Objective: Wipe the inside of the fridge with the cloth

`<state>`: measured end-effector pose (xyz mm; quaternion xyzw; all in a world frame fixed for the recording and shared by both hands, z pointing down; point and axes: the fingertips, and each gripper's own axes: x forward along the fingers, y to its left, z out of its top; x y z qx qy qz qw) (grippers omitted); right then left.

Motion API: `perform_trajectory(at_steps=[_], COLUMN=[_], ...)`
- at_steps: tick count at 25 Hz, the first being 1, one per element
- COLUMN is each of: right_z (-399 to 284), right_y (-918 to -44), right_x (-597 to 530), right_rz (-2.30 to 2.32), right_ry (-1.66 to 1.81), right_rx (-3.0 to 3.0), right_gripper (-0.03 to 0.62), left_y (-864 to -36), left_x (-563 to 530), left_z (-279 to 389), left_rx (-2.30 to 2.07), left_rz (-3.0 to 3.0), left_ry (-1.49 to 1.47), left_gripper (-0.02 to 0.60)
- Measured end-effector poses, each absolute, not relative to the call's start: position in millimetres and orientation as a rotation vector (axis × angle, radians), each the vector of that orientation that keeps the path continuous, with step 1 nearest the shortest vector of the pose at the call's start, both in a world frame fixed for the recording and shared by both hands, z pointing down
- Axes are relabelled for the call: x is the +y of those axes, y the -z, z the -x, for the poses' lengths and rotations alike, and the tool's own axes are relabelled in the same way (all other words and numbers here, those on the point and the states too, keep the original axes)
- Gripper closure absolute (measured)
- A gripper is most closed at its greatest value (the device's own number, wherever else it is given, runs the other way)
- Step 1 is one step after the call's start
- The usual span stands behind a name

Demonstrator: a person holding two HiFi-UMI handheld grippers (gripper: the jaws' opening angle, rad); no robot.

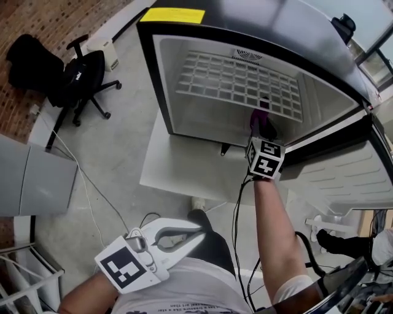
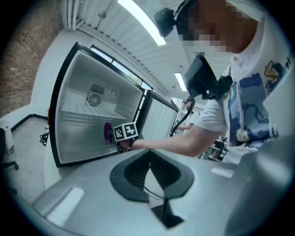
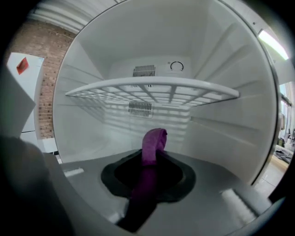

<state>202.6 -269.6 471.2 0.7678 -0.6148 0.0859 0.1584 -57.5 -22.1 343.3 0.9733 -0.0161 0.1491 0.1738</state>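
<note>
The cloth (image 3: 153, 145), a purple strip, is pinched between the closed jaws of the right gripper (image 1: 263, 140). It pokes out past their tips, its length pointing straight ahead into the fridge (image 1: 161, 92). The fridge floor lies just below it and the wire shelf (image 3: 152, 90) above. The left gripper (image 1: 195, 233), jaws together on nothing, hangs well behind at the person's waist, so the wiping looks to be the right's job.

Lower end of cloth (image 3: 153, 143) lost in dark between right gripper (image 3: 151, 159) jaws, fridge door (image 1: 350, 178) cut by right edge, yellow label (image 1: 172, 15) print unreadably small
</note>
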Motion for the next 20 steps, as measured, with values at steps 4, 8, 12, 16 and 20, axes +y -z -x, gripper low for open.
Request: perform_trajectory(at_steps=[4,8,12,16,20], right_z=[-227.7,-242.4,-250.8,-257.0,-256.7], right_y=[-476.3,-481.5,-484.6,-485.7,-491.1], right_x=[-277.9,-289.9,-301.9,-314.1,-326.2], right_rz=[-2.247,-2.27,-2.29,-2.322,-2.309], right_ry=[-0.26,-0.283,-0.275,-0.306,-0.322], right_rx=[-1.675,-1.619,-1.541,-1.514,-1.501], right_gripper=[0.519,0.519,0.519,0.519,0.519], left_y=[-344.2,-343.3,-342.7,-343.1,-344.6], left_x=[-33.0,-47.8,-62.7,-73.3,-80.8], left_z=[50.7,46.1,45.5,42.5,39.6], left_rx=[-0.034,-0.049,-0.06,-0.066,-0.065], left_rz=[-2.766,-2.771,-2.777,-2.773,-2.772], left_ry=[-0.437,-0.432,-0.429,-0.428,-0.435], left_gripper=[0.577,0.577,0.577,0.577,0.577])
